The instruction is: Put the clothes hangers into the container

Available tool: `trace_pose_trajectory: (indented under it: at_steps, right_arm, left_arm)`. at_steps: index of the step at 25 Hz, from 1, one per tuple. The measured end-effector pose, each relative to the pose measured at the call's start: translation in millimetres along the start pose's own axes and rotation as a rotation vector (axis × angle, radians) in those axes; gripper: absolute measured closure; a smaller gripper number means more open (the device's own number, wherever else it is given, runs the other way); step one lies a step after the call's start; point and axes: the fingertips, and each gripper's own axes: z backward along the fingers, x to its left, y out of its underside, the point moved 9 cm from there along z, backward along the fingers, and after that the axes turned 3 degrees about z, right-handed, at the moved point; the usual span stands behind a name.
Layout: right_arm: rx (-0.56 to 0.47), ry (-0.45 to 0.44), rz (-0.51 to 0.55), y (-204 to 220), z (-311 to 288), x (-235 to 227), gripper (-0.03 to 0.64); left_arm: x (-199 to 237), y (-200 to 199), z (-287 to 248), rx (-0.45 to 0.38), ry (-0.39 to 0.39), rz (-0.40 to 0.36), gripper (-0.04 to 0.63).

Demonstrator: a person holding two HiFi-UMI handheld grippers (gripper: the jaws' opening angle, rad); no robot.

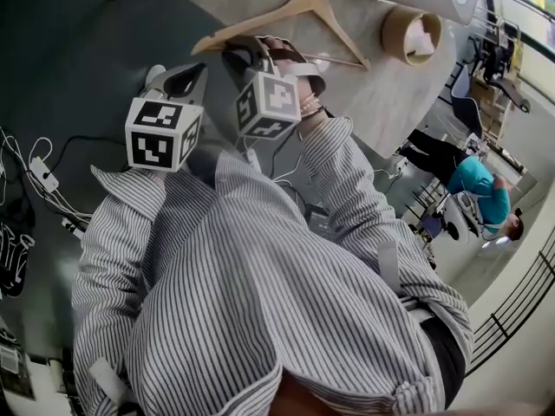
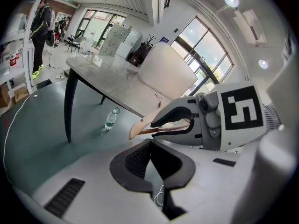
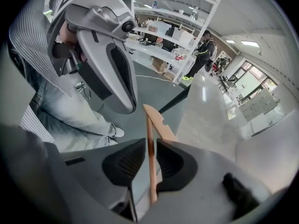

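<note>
At a grey counter (image 1: pixel 381 94), a wooden hanger (image 1: pixel 260 20) is being clamped in the right hand-held gripper (image 3: pixel 149 146), while the left hand-held gripper (image 2: pixel 150 146) is being held closed, empty.

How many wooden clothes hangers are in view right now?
1. The light wooden clothes hanger is over the grey table, its lower bar clamped by the right gripper. Others may lie out of view.
</note>
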Motion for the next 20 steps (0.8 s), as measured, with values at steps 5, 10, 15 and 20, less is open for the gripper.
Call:
trace_pose_trajectory:
  at_steps: [5,10,15,20]
  right_arm:
    - [0.014,-0.003,0.051,-0.7,-0.4,-0.4,0.554]
    - [0.023,0.035,0.067,-1.6,-1.6,1.9,0.574]
    - [0.034,0.091,0.028,-2.1,-0.4,-3.4,0.577]
    - [-0.013,0.14,-0.024,-3.0,12.2,-10.3,0.577]
  left_arm:
    - [-3.7,-6.3,-2.9,-0.013,0.005,0.001,0.584]
    - [-5.0,-4.3,-1.0,-0.008,-0.002,-0.038,0.584]
    - [-5.8,-6.0,-0.2,-0.01,-0.004,-0.033,0.586]
    - [-10.6,-14.1,-0.8,-0.024,0.016,-0.037,0.586]
